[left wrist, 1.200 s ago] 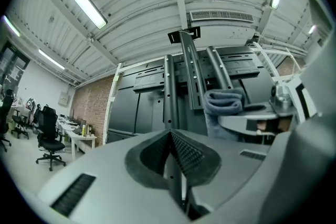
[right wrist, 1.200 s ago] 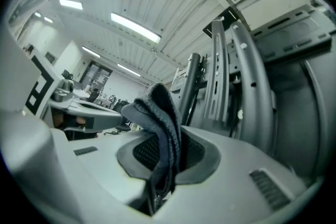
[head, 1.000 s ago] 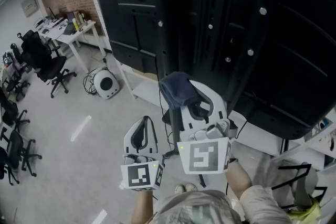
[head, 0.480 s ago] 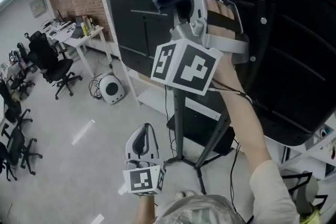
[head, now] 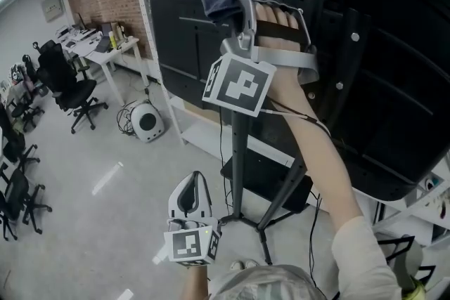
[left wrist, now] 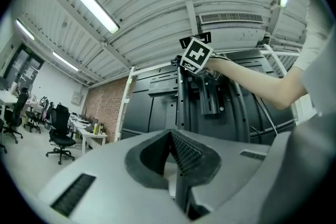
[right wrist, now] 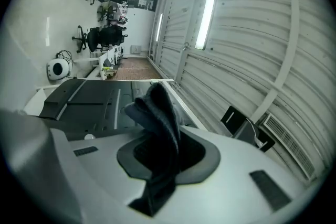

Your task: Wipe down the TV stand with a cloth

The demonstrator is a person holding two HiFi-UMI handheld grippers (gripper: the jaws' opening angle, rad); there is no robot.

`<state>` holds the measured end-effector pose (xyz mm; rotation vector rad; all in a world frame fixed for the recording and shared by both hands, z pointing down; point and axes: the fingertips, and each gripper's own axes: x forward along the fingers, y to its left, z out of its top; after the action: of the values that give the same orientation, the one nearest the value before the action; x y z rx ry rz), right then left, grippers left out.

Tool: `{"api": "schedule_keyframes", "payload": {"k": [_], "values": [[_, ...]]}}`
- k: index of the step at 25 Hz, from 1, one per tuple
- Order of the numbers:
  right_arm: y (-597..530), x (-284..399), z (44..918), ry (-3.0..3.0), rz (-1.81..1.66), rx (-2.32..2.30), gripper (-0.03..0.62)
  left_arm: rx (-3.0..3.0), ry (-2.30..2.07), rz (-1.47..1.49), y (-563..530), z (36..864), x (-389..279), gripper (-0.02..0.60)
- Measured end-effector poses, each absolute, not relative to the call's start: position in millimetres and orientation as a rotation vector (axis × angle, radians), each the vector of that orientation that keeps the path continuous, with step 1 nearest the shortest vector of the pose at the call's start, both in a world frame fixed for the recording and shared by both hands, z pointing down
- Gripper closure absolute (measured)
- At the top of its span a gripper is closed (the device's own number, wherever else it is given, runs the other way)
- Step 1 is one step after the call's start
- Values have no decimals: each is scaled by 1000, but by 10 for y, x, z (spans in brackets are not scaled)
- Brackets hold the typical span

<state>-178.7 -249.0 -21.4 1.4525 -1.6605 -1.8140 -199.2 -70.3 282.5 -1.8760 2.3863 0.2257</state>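
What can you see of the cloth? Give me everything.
The cloth is dark blue-grey and soft, apparently knit or fleece, bunched into folds. It is pinched between the shut jaws of the right gripper, with a crumpled wad sticking out past the tips and a tail trailing back toward the camera. It is held high in front of the black TV stand. Whether it touches the stand can't be told.

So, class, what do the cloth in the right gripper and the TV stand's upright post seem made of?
Cloth: soft dark-blue fabric, matte; it bunches in limp folds.
Upright post: probably metal, painted matte black; it is thin, straight and rigid. Plastic cannot be ruled out.
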Motion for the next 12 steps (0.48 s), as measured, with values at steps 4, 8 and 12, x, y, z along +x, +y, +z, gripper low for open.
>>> {"api": "schedule_keyframes", "payload": {"k": [4,8,12], "values": [[-2518,-1797,-143,-1621,-1822,1440,537,-1868,2397,225,-694,2850,-2004,566],[-2467,-1839,-52,-1657,-1807,1403,537,-1874,2403,224,-681,2872,-1998,566],[-2432,-1870,73,-1730,-1787,1375,537,-1877,2396,227,-689,2871,-1961,566]]}}
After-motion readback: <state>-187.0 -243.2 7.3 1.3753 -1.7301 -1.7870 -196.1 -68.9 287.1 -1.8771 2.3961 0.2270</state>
